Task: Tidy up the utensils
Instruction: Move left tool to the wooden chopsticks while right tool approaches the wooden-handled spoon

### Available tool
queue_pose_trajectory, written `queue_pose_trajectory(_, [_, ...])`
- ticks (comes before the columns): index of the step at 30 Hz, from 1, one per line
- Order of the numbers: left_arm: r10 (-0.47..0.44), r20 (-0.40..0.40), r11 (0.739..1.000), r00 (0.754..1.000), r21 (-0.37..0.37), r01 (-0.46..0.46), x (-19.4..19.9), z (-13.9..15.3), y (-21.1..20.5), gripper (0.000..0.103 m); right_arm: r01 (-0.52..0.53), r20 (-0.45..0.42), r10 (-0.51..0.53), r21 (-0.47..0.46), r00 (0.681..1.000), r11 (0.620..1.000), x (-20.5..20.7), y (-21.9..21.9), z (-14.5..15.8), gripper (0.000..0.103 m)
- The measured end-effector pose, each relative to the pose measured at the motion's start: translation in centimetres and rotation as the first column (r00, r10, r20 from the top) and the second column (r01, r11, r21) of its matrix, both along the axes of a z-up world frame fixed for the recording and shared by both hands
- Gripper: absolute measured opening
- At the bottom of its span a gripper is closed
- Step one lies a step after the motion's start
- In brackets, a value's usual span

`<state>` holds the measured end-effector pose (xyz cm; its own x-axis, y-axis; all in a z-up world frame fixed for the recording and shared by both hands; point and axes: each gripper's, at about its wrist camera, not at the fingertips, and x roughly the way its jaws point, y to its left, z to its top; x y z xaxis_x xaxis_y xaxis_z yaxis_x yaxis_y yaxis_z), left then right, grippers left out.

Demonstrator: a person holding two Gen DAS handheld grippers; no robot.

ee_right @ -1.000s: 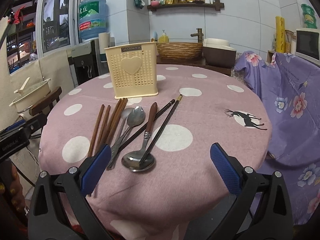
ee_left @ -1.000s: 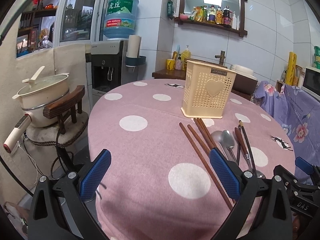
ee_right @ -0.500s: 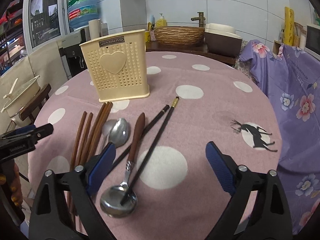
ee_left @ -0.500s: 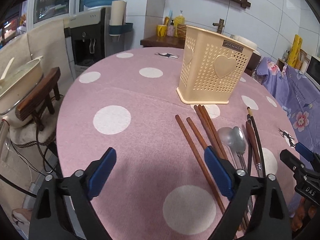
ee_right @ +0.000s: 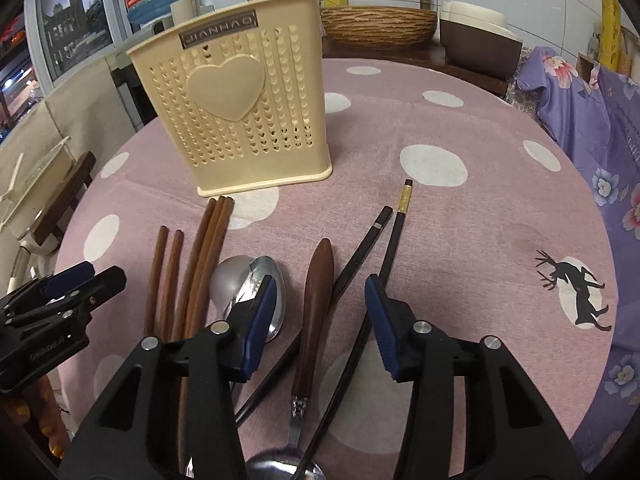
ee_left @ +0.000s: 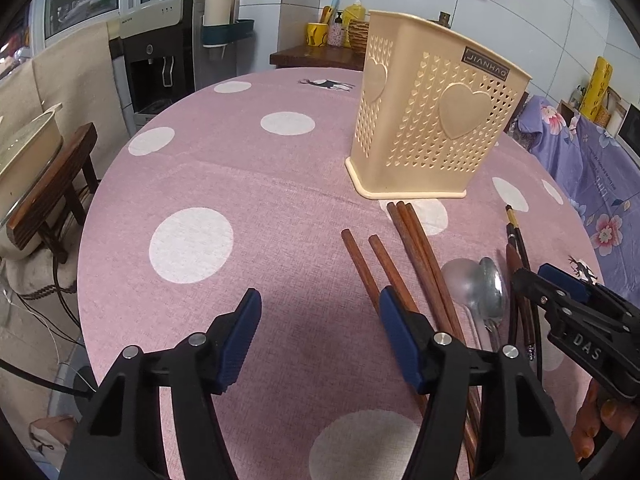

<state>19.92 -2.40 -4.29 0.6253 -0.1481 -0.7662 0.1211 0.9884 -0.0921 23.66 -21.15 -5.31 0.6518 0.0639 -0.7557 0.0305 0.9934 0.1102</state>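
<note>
A cream perforated utensil holder (ee_left: 432, 120) (ee_right: 236, 112) stands upright on the pink dotted tablecloth. In front of it lie several brown wooden chopsticks (ee_left: 416, 248) (ee_right: 200, 256), two metal spoons (ee_left: 480, 284) (ee_right: 244, 276), a spoon with a brown wooden handle (ee_right: 316, 300) and two black chopsticks (ee_right: 396, 224). My left gripper (ee_left: 316, 336) is open and empty, low over the cloth just left of the brown chopsticks. My right gripper (ee_right: 320, 320) is open, its fingers either side of the wooden-handled spoon and a black chopstick.
The round table's edge (ee_left: 100, 216) drops off at the left, beside a wooden chair with a pot (ee_left: 36, 184). A purple floral cloth (ee_right: 600, 120) covers furniture at the right. A water dispenser (ee_left: 160, 64) and a sink counter (ee_right: 384, 28) stand behind the table.
Both grippers have moved forward and lower toward the utensils. The right gripper now straddles the wooden-handled spoon. Nothing on the table has moved.
</note>
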Motion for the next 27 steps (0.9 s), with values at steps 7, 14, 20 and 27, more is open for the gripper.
queue_pose_trajectory(7, [-0.016, -0.042, 1.000, 0.999, -0.008, 0.016, 1.0, -0.5, -0.7, 0.054, 0.023, -0.047, -0.022, 0.017, 0.999, 1.000, 1.1, -0.2, -1.0, 0.030])
queue_pose_trajectory(14, [-0.017, -0.075, 1.000, 0.997, 0.002, 0.017, 1.9, -1.2, -1.5, 0.040, 0.030, -0.049, -0.029, 0.014, 0.998, 0.999, 1.1, -0.4, -1.2, 0.021])
queue_pose_trajectory(20, [-0.013, -0.072, 0.997, 0.997, 0.072, 0.019, 2.7, -1.3, -2.8, 0.035, 0.034, -0.052, -0.034, 0.003, 0.998, 0.999, 1.3, -0.3, -1.2, 0.021])
queue_pose_trajectory(27, [-0.012, -0.055, 0.991, 0.998, 0.131, 0.019, 3.7, -1.4, -3.7, 0.020, 0.043, -0.052, -0.042, 0.004, 0.998, 0.999, 1.8, -0.3, -1.3, 0.017])
